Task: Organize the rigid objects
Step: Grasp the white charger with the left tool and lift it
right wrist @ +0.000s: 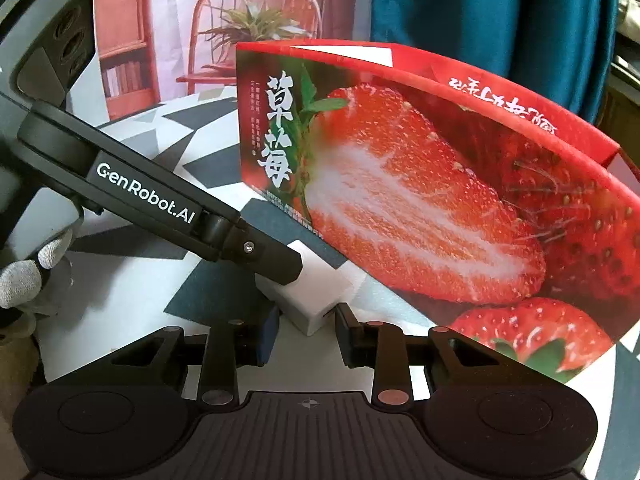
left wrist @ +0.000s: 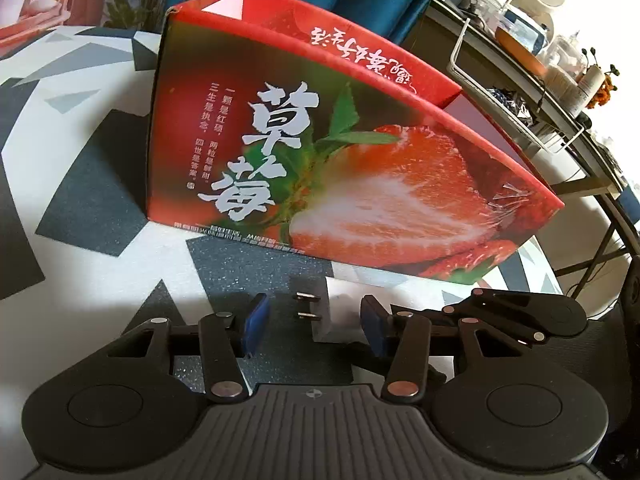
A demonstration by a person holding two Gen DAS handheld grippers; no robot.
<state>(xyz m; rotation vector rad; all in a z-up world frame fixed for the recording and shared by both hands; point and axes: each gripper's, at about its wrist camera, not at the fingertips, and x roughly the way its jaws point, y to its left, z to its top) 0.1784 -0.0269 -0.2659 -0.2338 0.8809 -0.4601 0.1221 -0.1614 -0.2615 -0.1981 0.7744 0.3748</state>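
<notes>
Grey, white and black triangles pattern the tabletop (left wrist: 100, 208), and the big strawberry box (left wrist: 320, 152) stands open at the far side, seemingly the place to put things. Just in front of it lies the white plug adapter (left wrist: 340, 312), prongs pointing left. Both tools converge on that one small block: the left gripper (left wrist: 316, 326) brackets it narrowly, the right gripper (right wrist: 306, 330) likewise, though whether either pinches it yet cannot be told.

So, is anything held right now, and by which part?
Cannot be told: the white charger lies between the jaws of the right gripper, seemingly touched on two sides; the left gripper grips nothing.
</notes>
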